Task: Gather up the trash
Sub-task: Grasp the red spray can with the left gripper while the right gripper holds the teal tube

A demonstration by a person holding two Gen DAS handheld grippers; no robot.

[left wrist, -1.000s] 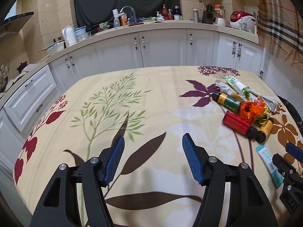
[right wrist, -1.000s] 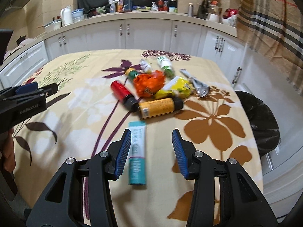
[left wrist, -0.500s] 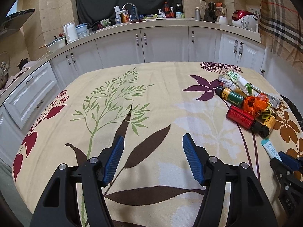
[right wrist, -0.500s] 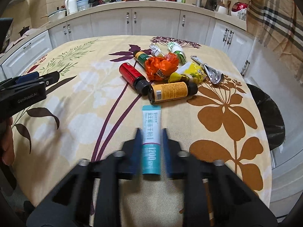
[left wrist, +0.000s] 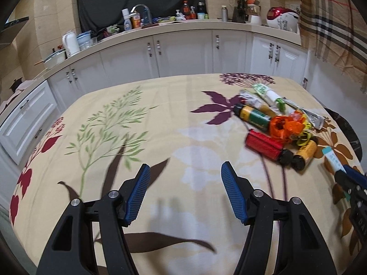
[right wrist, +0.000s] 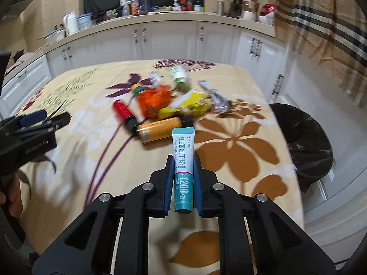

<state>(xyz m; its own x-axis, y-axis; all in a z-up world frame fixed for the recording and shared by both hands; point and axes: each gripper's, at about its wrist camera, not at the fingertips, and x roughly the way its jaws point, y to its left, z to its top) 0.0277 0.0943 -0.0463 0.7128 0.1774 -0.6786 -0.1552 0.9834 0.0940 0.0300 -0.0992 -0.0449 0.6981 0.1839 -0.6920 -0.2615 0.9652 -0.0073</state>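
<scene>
My right gripper [right wrist: 182,160] is shut on a teal and white sachet [right wrist: 182,158] and holds it above the table; the sachet also shows in the left wrist view [left wrist: 332,159]. A pile of trash lies beyond it: a red can [right wrist: 122,110], an orange-yellow bottle [right wrist: 160,130], an orange wrapper [right wrist: 154,100], a yellow packet [right wrist: 192,106], a silver wrapper [right wrist: 218,98] and a green-white bottle [right wrist: 180,76]. My left gripper [left wrist: 185,178] is open and empty over the floral tablecloth [left wrist: 128,137], left of the pile [left wrist: 275,126].
A bin lined with a black bag [right wrist: 305,137] stands off the table's right edge. White cabinets [left wrist: 183,55] and a cluttered counter [left wrist: 160,21] run behind the table. A plaid curtain [right wrist: 321,23] hangs at the right.
My right gripper has closed on the teal sachet and lifted it off the table. The left gripper has stayed open and barely moved.
</scene>
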